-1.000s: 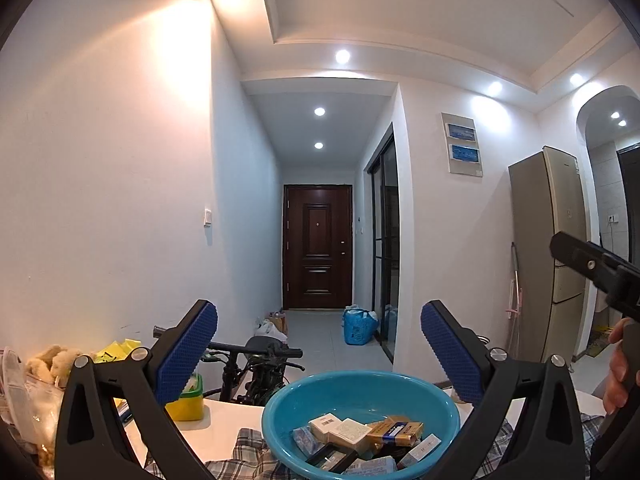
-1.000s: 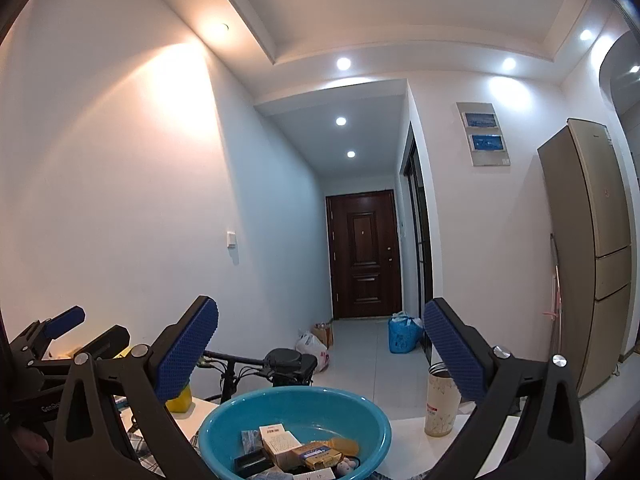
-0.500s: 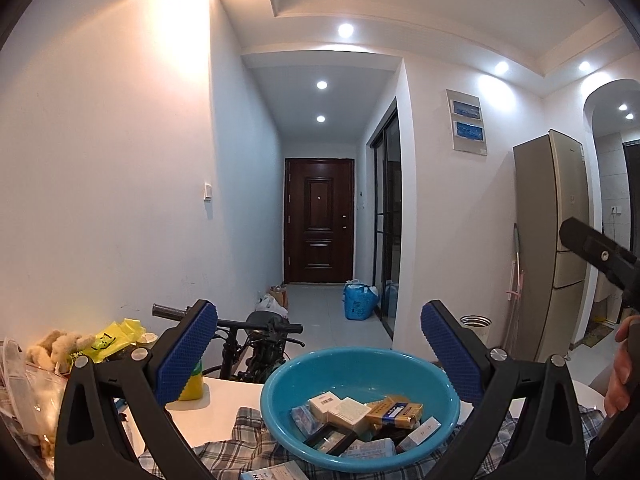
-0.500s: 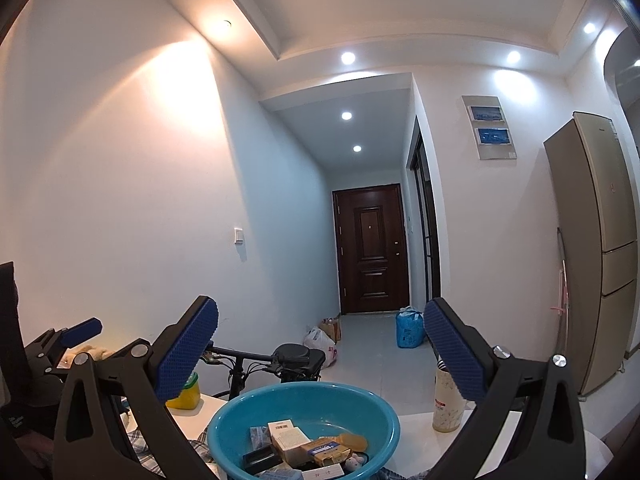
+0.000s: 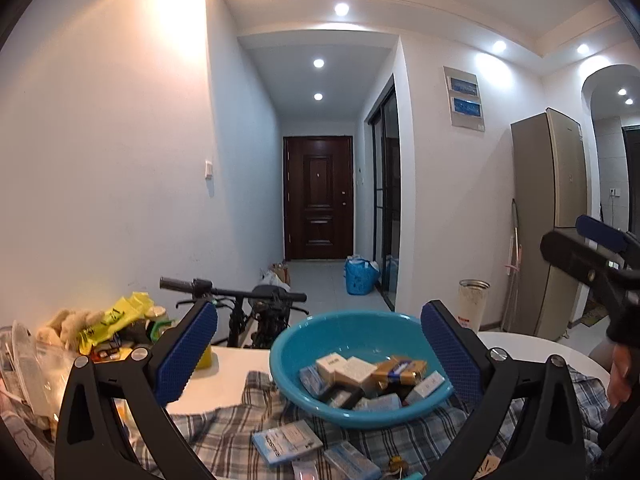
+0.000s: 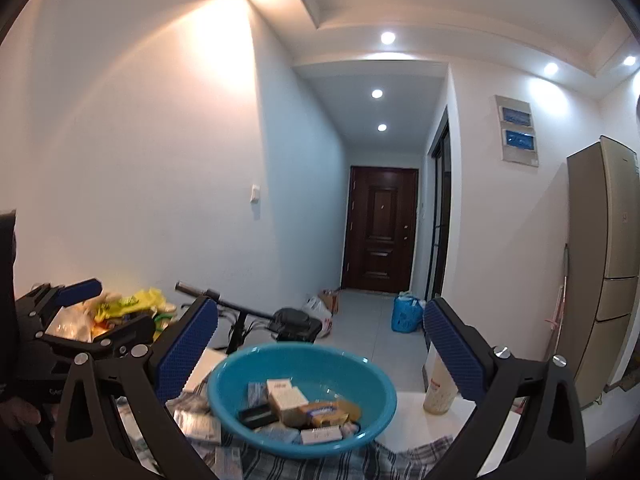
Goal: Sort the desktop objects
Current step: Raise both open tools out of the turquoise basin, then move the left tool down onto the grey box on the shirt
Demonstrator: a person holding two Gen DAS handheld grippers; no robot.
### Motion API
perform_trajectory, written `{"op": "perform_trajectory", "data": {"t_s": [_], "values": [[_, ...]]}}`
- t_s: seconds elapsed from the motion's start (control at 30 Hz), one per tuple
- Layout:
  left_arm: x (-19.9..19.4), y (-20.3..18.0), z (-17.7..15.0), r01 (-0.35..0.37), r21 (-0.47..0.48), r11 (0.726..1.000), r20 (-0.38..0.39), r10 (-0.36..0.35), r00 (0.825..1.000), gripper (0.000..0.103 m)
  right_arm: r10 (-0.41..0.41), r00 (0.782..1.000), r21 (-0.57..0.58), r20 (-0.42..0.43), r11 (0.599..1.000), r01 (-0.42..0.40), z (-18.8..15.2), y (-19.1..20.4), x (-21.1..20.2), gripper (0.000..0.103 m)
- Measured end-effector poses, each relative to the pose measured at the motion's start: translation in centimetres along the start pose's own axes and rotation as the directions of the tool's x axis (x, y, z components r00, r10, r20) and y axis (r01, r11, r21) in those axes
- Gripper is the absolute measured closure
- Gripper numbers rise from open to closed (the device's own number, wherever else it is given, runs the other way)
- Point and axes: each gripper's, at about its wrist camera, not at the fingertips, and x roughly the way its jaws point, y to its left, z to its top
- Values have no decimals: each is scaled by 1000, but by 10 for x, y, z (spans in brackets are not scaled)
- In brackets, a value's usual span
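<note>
two handheld grippers, black frames with blue pads

the left gripper [image 5: 318, 350] has two black angular arms, each with a triangular cut-out and round silver screws at the joints; its fingers [image 5: 188, 354] carry deep-blue pads with a fine grid texture. the right gripper [image 6: 320, 350] is built the same, black with silver screws and blue textured fingers [image 6: 454, 350]. faint pale lettering marks the black body seen at the right wrist view's left edge.

left claw [image 5: 318, 354] & right claw [image 6: 320, 354] both spread wide, empty.
</note>
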Motion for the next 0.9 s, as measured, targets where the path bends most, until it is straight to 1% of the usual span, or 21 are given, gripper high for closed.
{"op": "perform_trajectory", "data": {"t_s": [0.13, 0.27, 0.33, 0.4, 0.47, 0.57, 0.73, 0.8, 0.9], "values": [[7, 0, -17, 17, -10, 1000, -57, -18, 998, 0, 40, 996, -2, -82, 999, -40, -24, 6, 4, 1], [21, 1, -44, 5, -34, 999, -123, -9, 992, 0, 77, 982, 9, -171, 997, -77, -49, 8, 13, 0], [31, 3, -61, 8, -32, 999, -195, -14, 981, 0, 97, 972, 21, -215, 995, -95, -61, 10, 17, 1], [39, 3, -75, 9, -27, 1000, -251, -16, 968, 0, 114, 961, 38, -252, 993, -108, -72, 10, 21, 1], [44, 3, -89, 8, -32, 999, -290, -17, 957, 0, 118, 952, 52, -284, 993, -107, -82, 8, 25, 1], [46, 2, -102, 19, -36, 999, -320, -29, 947, 0, 117, 937, 58, -329, 993, -103, -95, 5, 30, 1], [42, -4, -125, 31, -28, 999, -358, -39, 933, 0, 98, 921, 85, -377, 994, -71, -110, -6, 33, 1], [42, -3, -134, 31, -21, 999, -384, -37, 922, 0, 90, 912, 86, -400, 995, -60, -119, -8, 33, 1], [44, 1, -145, 21, -26, 999, -424, -30, 905, 0, 87, 891, 110, -445, 993, -42, -134, -12, 34, 0]]}}
